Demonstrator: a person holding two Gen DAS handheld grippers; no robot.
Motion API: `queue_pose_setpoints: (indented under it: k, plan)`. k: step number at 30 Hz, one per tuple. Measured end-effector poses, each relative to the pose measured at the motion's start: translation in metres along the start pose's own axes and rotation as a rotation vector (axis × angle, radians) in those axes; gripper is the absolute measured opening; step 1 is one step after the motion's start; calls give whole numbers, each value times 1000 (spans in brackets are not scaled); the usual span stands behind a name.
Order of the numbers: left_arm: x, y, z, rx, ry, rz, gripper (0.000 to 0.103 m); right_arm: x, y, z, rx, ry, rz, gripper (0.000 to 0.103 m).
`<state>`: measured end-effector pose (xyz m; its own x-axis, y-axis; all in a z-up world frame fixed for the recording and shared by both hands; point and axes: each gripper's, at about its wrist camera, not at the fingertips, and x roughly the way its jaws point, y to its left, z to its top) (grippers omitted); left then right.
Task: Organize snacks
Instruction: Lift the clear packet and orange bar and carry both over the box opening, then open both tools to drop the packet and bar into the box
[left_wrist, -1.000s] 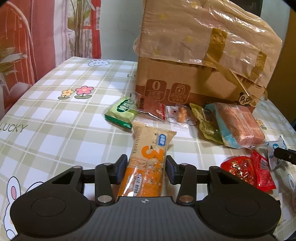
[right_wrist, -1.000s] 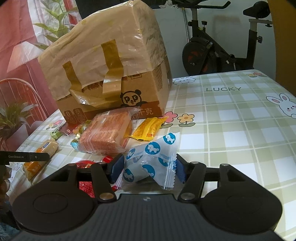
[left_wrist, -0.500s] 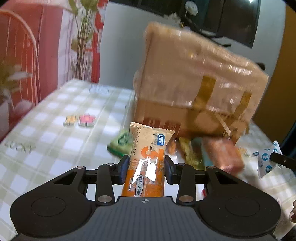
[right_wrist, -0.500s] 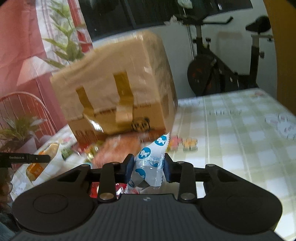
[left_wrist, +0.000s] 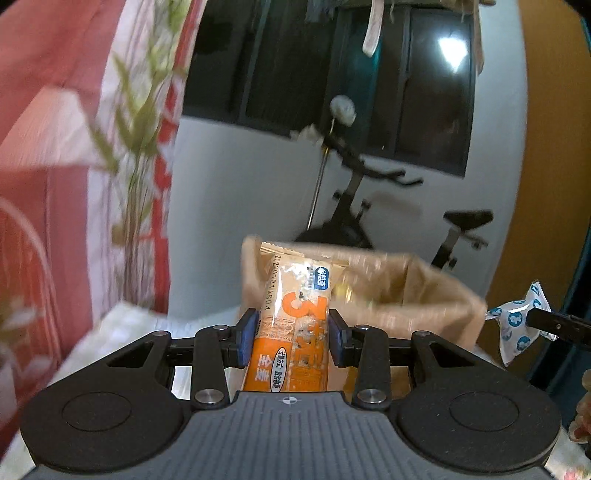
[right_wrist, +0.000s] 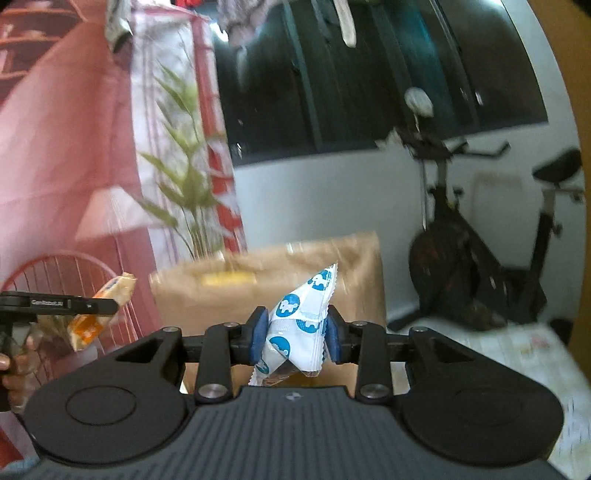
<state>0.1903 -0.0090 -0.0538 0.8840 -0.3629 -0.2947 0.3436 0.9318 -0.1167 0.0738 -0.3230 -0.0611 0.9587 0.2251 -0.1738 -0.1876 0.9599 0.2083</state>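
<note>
Two snacks are up in the air, one per hand, so aim both for the open top of the cardboard box (left_wrist: 388, 295). In the left wrist view, your left tongs (left_wrist: 291, 338) grasp the orange bar packet (left_wrist: 291, 325) across its lower half, its far end level with the box's near rim; carry it over that rim before you let go. In the right wrist view, your right tongs (right_wrist: 295, 341) are clenched on the white blue-dotted packet (right_wrist: 299, 328), with the box just behind it. The crinkly wrapper could slip, I judge, so keep the squeeze firm.
</note>
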Motion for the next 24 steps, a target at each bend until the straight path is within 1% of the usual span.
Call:
queue_pose_setpoints:
  k: [4,8,11,14,17,18,19,21,23,24]
  plan:
    - [25,-8,31,-7,-36,-37,41,15,1,33,-27,-56,23,35]
    - [60,-13,47,-30,-14,-35,41,40,2,57,-60,-78,25,35]
    - [89,-16,52,-15,9,-4,41,69,1,69,-77,-52,0,35]
    - [116,-23,52,6,56,8,41,99,-2,75,-65,-13,-26,35]
    - [135,-20,47,10,104,-4,42,127,-3,73,-53,40,-61,35]
    - [140,-21,45,15,115,-2,49,136,-4,71,-42,65,-76,35]
    - [144,-19,45,21,128,5,64,142,-5,69,-31,87,-91,38]
    - [145,-15,44,19,133,33,75,153,-7,64,-4,129,-111,38]
    - [139,-8,45,9,127,27,75,156,-8,61,1,136,-103,55]
    - [136,-5,45,5,132,20,75,154,-6,61,-6,137,-101,68]
